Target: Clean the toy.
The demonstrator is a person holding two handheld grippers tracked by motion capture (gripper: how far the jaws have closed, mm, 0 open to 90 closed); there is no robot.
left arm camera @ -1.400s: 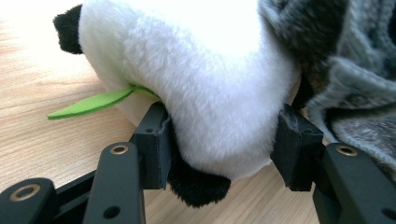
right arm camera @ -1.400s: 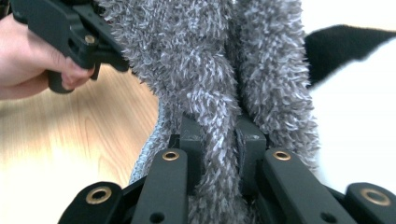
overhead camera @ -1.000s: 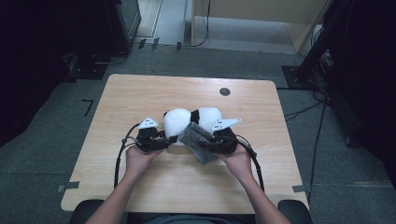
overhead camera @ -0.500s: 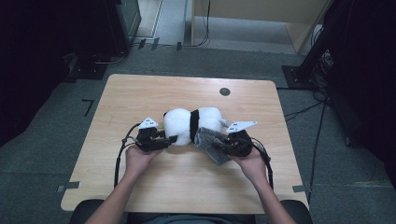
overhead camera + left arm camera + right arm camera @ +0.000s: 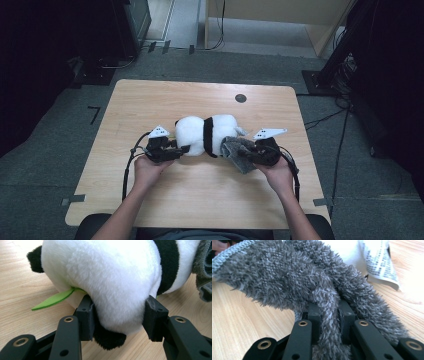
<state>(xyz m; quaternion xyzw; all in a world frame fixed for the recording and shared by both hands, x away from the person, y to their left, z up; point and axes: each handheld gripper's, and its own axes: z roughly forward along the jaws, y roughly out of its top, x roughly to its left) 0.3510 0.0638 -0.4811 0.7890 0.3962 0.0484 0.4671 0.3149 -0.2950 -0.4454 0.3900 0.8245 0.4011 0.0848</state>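
The left gripper (image 5: 117, 320) is clamping the plush panda (image 5: 105, 277). The right gripper (image 5: 329, 312) is pinching the grey cloth (image 5: 287, 277) shut; hard wiping risks dislodging the panda.

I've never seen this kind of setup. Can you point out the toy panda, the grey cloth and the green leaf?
toy panda (image 5: 192, 134), high view, on its white body.
grey cloth (image 5: 287, 277), right gripper view, on its fuzzy middle.
green leaf (image 5: 53, 299), left gripper view, on the leaf's middle.

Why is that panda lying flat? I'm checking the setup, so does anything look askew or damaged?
Nothing looks damaged. The plush panda lies on its side on the table, gripped at one end by the left gripper. The right gripper pinches a bunched grey towel at the other end. A printed tag and a green felt leaf stick out.
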